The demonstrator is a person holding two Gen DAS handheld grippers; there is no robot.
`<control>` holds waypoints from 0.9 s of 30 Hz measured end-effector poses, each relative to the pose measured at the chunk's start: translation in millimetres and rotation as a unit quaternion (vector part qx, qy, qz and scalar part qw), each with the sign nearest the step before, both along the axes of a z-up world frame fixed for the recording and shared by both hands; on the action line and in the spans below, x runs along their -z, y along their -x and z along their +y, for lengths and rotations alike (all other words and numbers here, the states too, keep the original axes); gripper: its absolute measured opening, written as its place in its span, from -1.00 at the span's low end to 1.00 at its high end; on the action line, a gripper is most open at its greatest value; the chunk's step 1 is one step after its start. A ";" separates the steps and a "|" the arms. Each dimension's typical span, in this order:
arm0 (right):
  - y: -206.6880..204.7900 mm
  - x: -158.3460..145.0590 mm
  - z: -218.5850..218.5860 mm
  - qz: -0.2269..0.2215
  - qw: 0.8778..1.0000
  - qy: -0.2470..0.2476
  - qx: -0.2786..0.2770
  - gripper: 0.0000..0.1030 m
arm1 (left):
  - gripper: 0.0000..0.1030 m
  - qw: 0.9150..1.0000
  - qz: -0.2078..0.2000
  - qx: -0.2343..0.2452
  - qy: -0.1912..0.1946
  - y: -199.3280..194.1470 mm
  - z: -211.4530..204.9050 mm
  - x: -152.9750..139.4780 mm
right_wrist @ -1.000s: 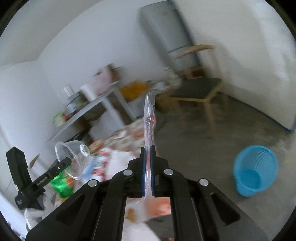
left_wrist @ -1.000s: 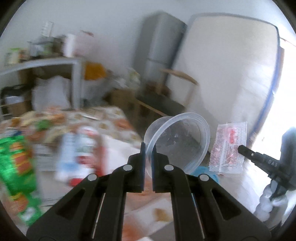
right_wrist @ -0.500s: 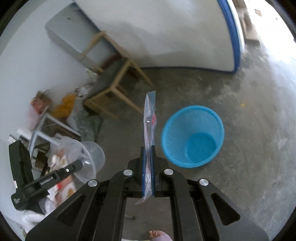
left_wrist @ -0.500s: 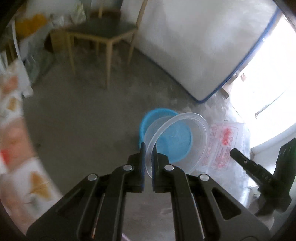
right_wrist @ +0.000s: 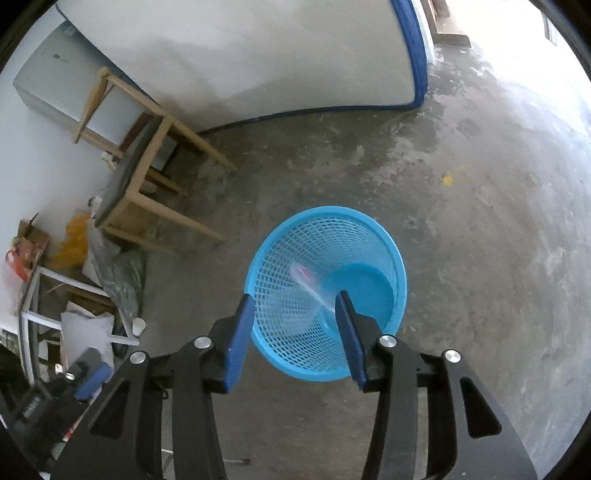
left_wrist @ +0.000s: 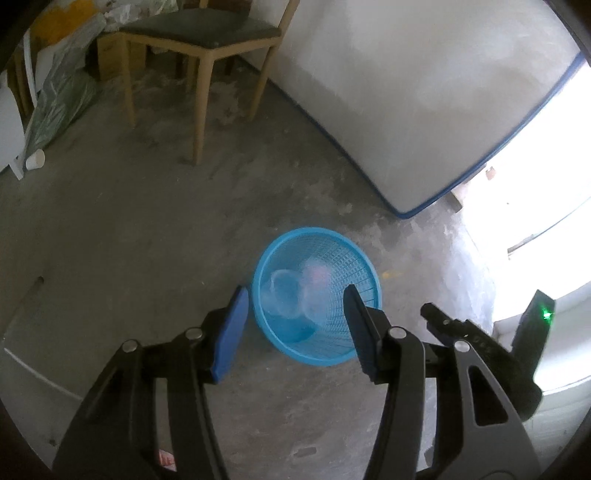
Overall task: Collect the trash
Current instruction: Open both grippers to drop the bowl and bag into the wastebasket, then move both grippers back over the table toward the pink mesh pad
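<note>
In the left wrist view, the left gripper (left_wrist: 295, 314) is seen at the bottom centre of the frame with its jaws spread wide and nothing held between them. A blue mesh basket (left_wrist: 354, 258) stands on the concrete floor (left_wrist: 129, 240) at centre frame, directly beyond the fingertips. A clear plastic cup (left_wrist: 282, 297) and a blurred transparent wrapper (left_wrist: 317, 277) with a reddish patch are observed inside the basket opening. The right gripper (left_wrist: 428, 312) is partly visible at lower right. A wooden chair (left_wrist: 201, 35) is noted at upper left, and a white mattress (left_wrist: 406, 92) with blue edging at upper right. In the right wrist view, the right gripper (right_wrist: 295, 306) is likewise seen wide apart and holding nothing. The basket (right_wrist: 369, 221) lies at centre frame, and the wrapper (right_wrist: 308, 282) is recorded as a blurred streak within it. The chair (right_wrist: 136, 162) is located at left of frame, with clutter below it.
</note>
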State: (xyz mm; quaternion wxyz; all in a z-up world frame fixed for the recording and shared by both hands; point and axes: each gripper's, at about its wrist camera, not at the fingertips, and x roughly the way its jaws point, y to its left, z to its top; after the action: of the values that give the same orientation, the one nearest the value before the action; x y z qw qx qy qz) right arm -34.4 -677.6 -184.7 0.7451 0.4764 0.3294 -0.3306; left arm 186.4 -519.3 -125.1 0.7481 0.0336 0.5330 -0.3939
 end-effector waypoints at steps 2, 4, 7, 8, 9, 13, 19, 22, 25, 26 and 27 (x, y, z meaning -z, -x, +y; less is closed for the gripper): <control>5.0 -2.8 4.1 -0.002 1.000 0.009 -0.005 -0.13 | -0.02 1.000 -0.006 0.000 0.014 3.3 8.1 -10.1; 10.1 -11.7 13.0 -0.008 1.000 0.020 -0.014 -0.13 | -0.02 0.999 -0.014 0.004 0.031 10.8 18.9 -25.5; 17.0 -33.2 31.8 -0.012 0.998 0.052 -0.037 -0.13 | -0.02 0.998 -0.034 0.012 0.049 22.1 39.8 -53.0; 19.5 -43.9 41.3 -0.013 0.996 0.067 -0.049 -0.13 | -0.02 0.997 -0.045 0.017 0.056 28.4 50.9 -66.2; 21.2 -51.3 47.9 -0.014 0.995 0.078 -0.057 -0.13 | 0.00 0.997 -0.053 0.019 0.061 34.5 59.5 -74.4; 30.7 -89.8 84.4 -0.025 0.987 0.126 -0.093 0.06 | 0.10 0.991 -0.115 0.026 0.070 67.4 112.3 -118.3; 31.9 -142.4 148.5 -0.062 0.969 0.172 -0.164 0.20 | 0.25 0.981 -0.176 0.005 0.084 101.0 198.5 -158.4; 24.5 -162.5 173.7 -0.088 0.961 0.172 -0.199 0.20 | 0.28 0.976 -0.197 -0.015 0.094 112.1 252.8 -167.8; 9.3 -182.8 204.7 -0.116 0.948 0.170 -0.243 0.20 | 0.28 0.971 -0.216 -0.038 0.094 120.0 306.9 -170.0; 1.0 -190.6 219.7 -0.128 0.940 0.170 -0.265 0.20 | 0.28 0.970 -0.222 -0.047 0.092 122.8 326.8 -168.7; -5.0 -194.3 228.7 -0.133 0.936 0.170 -0.279 0.20 | 0.28 0.969 -0.225 -0.054 0.091 125.3 343.7 -166.8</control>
State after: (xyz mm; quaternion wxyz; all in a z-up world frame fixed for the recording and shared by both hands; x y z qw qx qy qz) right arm -29.4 -448.9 9.6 0.9142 0.2717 0.2855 -0.0939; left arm 61.0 -175.6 41.6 0.8687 0.0245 0.3142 -0.3821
